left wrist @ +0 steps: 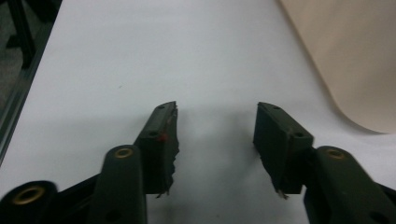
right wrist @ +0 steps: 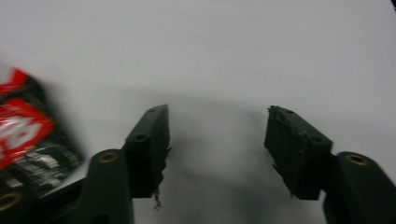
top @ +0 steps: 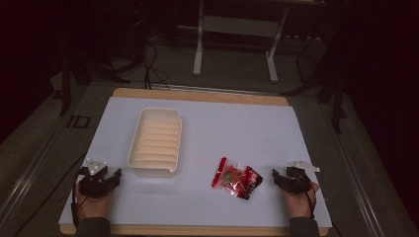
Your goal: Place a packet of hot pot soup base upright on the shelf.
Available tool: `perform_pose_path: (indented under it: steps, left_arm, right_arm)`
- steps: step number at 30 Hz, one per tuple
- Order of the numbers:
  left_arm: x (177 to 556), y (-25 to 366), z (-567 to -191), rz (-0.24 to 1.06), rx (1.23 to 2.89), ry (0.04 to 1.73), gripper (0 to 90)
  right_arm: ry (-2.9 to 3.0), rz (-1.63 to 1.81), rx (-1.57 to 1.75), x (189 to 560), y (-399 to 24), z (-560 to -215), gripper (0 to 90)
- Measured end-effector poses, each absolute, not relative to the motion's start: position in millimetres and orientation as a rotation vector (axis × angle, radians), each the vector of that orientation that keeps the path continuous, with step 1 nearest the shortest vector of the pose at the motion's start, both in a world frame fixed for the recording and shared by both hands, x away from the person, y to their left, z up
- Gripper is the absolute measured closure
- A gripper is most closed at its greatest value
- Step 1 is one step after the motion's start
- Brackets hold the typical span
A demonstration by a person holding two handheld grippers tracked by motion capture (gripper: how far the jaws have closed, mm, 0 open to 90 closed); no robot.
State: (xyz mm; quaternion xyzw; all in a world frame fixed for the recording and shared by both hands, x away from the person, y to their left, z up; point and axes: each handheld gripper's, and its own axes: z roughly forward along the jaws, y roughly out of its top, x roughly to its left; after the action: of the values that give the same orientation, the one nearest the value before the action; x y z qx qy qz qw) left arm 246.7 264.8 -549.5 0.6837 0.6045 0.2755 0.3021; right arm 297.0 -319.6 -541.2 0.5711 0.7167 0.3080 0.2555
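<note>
The red snack packet [top: 236, 178] lies flat near the front edge, just left of the right gripper [top: 277, 176], whose jaws stand apart and empty. Likely next: come in low and pinch its crinkly edge. The left gripper [top: 112, 176], also spread, rests beside the cream tray [top: 154, 142] on the white table [top: 237, 123]; beyond lies a dim room.

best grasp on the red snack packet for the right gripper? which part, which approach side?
Probably the right end of the snack packet, approached from the right and low along the table. It lies flat on the white table cover, tilted, its right end nearest the right gripper, whose jaws already stand open toward it. A flat crinkly packet offers little height, so pinching a thin edge seems easier than a top-down grab.
</note>
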Motion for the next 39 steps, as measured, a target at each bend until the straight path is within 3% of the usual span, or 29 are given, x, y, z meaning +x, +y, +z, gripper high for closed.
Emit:
perform_pose_path:
  steps: [7,18,39]
  left_arm:
    - [246.1,262.1,-549.7,0.761,1.822,1.6,51.5]
    - [245.3,261.7,-549.4,0.763,1.826,1.588,52.0]
    - [245.5,260.3,-549.5,0.765,1.841,1.572,52.1]
  right_arm:
    - [1.995,0.939,1.54,288.1,-315.5,-532.2,48.5]
    - [2.074,0.99,1.507,272.7,-297.4,-523.9,50.3]
    - [2.182,1.067,1.469,249.8,-265.4,-520.2,33.3]
